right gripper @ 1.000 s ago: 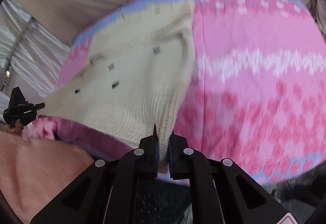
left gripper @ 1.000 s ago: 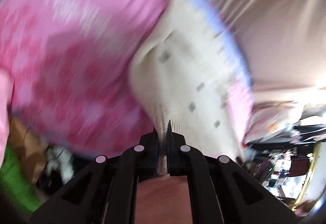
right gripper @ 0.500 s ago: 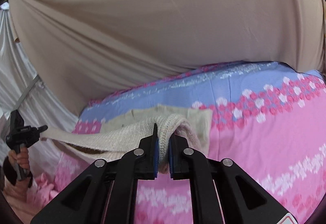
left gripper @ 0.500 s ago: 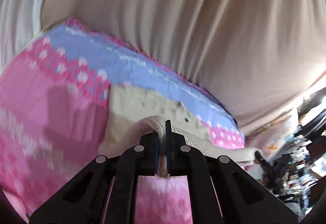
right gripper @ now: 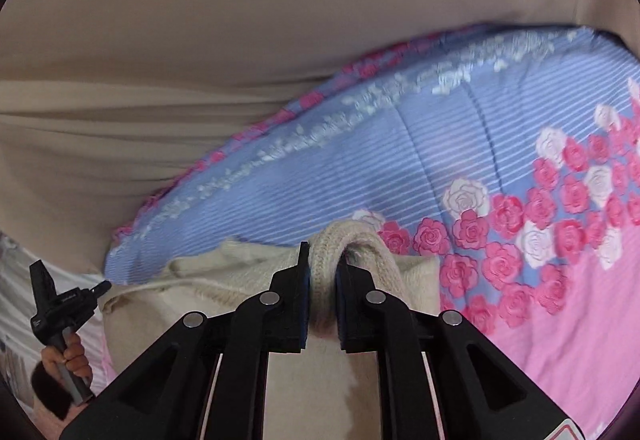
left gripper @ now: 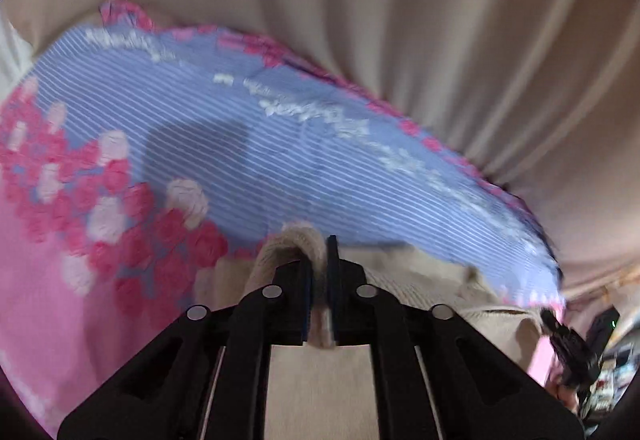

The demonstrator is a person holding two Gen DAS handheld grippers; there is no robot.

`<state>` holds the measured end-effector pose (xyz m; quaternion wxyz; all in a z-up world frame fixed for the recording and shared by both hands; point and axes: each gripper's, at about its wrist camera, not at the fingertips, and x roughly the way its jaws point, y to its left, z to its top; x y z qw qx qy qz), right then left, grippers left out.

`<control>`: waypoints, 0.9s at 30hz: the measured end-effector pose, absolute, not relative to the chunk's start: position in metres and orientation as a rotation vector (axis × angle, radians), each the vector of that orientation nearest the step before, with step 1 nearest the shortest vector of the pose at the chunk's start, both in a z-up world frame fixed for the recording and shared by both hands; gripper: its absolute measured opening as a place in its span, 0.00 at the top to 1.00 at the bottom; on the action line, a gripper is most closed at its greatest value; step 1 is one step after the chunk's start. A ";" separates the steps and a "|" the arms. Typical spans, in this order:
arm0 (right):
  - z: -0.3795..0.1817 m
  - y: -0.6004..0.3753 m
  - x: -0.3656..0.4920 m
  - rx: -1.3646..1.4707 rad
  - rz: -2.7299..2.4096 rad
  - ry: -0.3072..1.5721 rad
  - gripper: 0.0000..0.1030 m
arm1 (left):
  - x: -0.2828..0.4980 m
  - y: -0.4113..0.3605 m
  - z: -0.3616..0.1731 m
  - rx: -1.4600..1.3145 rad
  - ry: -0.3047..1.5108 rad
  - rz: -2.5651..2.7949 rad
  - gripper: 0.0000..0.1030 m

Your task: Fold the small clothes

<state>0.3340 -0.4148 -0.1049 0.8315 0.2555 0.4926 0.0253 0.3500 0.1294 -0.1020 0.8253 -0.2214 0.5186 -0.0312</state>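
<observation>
Cream knit garment [right gripper: 224, 280] is pinched by left gripper [left gripper: 318, 272] and right gripper [right gripper: 323, 276] over floral bedspread [right gripper: 440, 143].

Cream knit garment [right gripper: 256, 292]: lower part hidden beneath right gripper [right gripper: 323, 280] body, cut by bottom edge. Same under left gripper [left gripper: 318, 280]; cloth there motion-blurred. Floral bedspread [left gripper: 240, 159] blurred ahead of left gripper, print indistinct, cut at left edge. Clutter [left gripper: 612, 372] far right of it: too small to identify.
</observation>
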 end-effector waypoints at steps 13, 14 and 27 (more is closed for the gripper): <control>-0.099 -0.422 0.335 0.459 -0.116 0.934 0.47 | 0.371 0.159 -0.122 -0.375 0.972 0.133 0.35; -0.097 -0.418 0.338 0.435 -0.078 0.961 0.69 | 0.370 0.162 -0.116 -0.395 0.980 0.115 0.36; -0.149 -0.287 0.336 0.164 0.147 1.180 0.63 | 0.336 0.069 -0.156 -0.163 1.165 -0.030 0.27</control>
